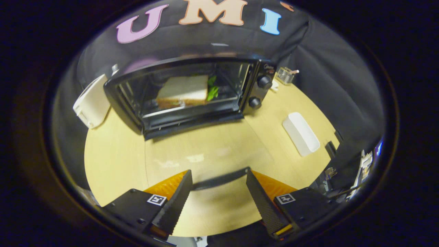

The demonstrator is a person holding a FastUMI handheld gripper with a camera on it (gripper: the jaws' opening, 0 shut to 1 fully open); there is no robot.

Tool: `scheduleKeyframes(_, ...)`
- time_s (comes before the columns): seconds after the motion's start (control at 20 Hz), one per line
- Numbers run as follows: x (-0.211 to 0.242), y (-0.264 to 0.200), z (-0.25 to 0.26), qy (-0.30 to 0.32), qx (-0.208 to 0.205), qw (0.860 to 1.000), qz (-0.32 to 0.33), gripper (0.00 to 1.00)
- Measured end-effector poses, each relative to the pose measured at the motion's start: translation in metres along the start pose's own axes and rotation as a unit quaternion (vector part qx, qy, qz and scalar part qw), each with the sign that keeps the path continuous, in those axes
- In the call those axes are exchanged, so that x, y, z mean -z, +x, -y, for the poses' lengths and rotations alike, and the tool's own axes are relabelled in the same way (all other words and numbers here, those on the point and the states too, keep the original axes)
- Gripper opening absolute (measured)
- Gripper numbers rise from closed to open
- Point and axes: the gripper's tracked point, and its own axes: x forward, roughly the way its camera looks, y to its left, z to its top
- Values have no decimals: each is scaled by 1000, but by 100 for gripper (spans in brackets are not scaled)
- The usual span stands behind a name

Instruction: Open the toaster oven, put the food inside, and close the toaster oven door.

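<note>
Gripper (pixel 218 192) jaws apart; toaster oven (pixel 192 92) label unreadable.

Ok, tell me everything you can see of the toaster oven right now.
The toaster oven is a black box with a glass door and two round knobs stacked on its right side. It stands on the wooden table, well beyond the gripper, whose jaws are open and empty. A sandwich with green leaves lies inside. The door looks closed, though glare makes that uncertain. A white appliance sits beside it.
</note>
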Motion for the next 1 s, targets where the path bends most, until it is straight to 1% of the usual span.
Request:
scheduleKeyframes(0.2,41,6,-3,-57,-22,997,-37,100)
scheduleKeyframes(0.35,59,20,-8,-93,-43,993,-54,100)
scheduleKeyframes(0.45,58,27,-18,-103,-66,991,-46,100)
scheduleKeyframes(0.6,51,36,-27,-119,-87,989,-33,100)
scheduleKeyframes(0.8,42,45,-26,-147,-93,985,-21,99)
scheduleKeyframes(1.0,39,41,-25,-161,-102,982,-6,98)
